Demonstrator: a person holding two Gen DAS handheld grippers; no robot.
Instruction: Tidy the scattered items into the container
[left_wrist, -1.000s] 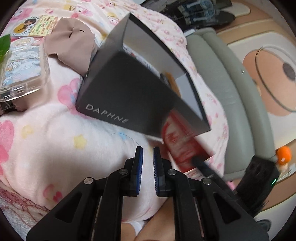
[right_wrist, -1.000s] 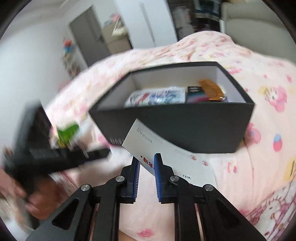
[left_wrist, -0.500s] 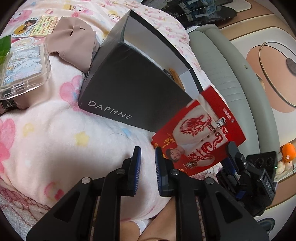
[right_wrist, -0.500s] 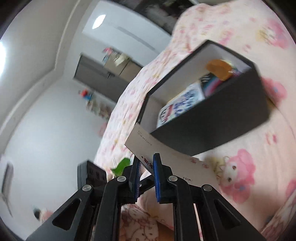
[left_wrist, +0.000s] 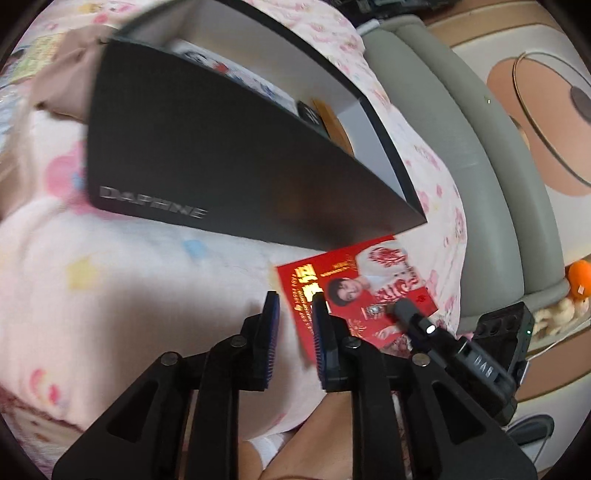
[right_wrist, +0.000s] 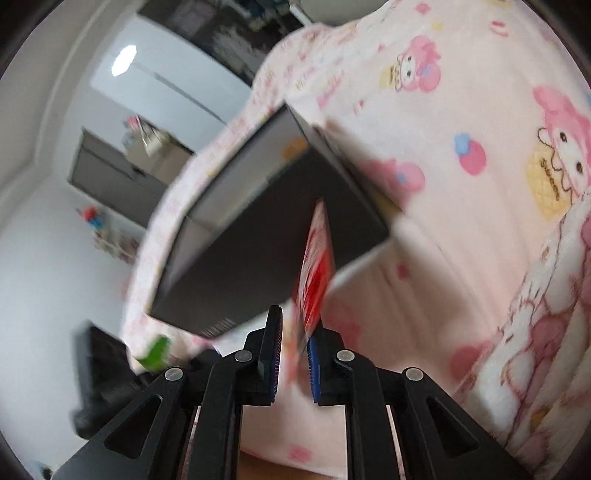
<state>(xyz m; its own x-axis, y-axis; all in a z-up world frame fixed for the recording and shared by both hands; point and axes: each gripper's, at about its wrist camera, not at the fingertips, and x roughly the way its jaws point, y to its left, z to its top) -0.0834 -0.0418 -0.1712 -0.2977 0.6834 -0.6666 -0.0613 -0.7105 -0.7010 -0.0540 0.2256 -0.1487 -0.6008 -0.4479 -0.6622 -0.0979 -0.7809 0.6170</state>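
Note:
The black DAPHNE box (left_wrist: 229, 158) stands open on the pink blanket (left_wrist: 110, 280), with a printed packet (left_wrist: 221, 70) and an orange comb (left_wrist: 332, 122) inside. A red card (left_wrist: 362, 295) with a portrait lies low in front of the box's near right corner. My right gripper (left_wrist: 402, 310) is shut on the card's lower right part. In the right wrist view the red card (right_wrist: 314, 266) stands edge-on between the pads of the right gripper (right_wrist: 293, 354), pointing at the box (right_wrist: 258, 236). My left gripper (left_wrist: 295, 325) has its jaws opening, nothing pressed between them, right beside the card's left edge.
A beige cloth (left_wrist: 62, 74) lies behind the box at the left. A grey padded edge (left_wrist: 443, 129) borders the blanket on the right, with an orange toy (left_wrist: 580, 277) beyond it. In the right wrist view something green (right_wrist: 155, 352) shows beside the blurred left gripper (right_wrist: 99, 369).
The right gripper rolled, so the card went from showing its white back to standing edge-on. The card dropped toward the blanket by the left gripper. The left jaws widened.

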